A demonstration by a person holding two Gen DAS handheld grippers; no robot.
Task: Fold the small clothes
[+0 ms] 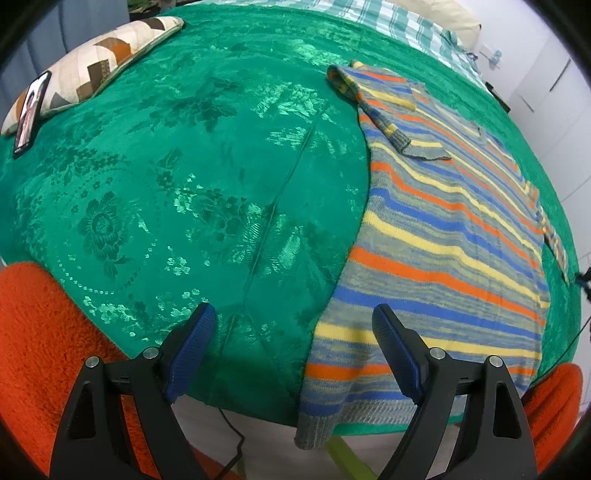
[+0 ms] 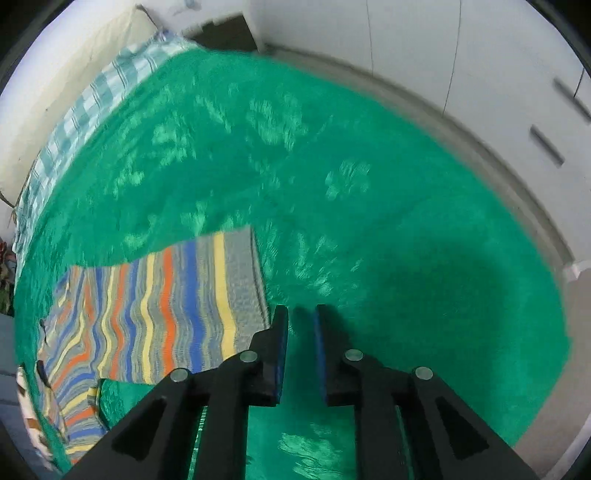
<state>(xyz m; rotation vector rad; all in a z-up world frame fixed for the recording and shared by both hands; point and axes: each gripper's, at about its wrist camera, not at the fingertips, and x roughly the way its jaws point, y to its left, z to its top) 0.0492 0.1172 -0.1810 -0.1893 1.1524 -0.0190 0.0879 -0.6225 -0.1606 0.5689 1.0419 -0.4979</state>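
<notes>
A small striped knit sweater (image 1: 443, 229), grey with orange, blue and yellow bands, lies flat on the green bedspread (image 1: 184, 166). One sleeve (image 1: 376, 107) is folded over its chest. Its hem hangs over the near bed edge. My left gripper (image 1: 295, 325) is open and empty above the hem's left corner, one finger over the sweater, one over bare bedspread. In the right wrist view the sweater (image 2: 166, 306) lies at lower left. My right gripper (image 2: 301, 317) has its jaws nearly together with a narrow gap, holding nothing, just right of the sweater's hem over the bedspread (image 2: 369, 184).
A patchwork pillow (image 1: 99, 59) and a phone (image 1: 31, 110) lie at the bed's far left. A checked sheet (image 1: 388, 18) covers the head end. An orange fuzzy cover (image 1: 37, 332) is at the near left. White cabinets (image 2: 498, 92) stand beyond the bed.
</notes>
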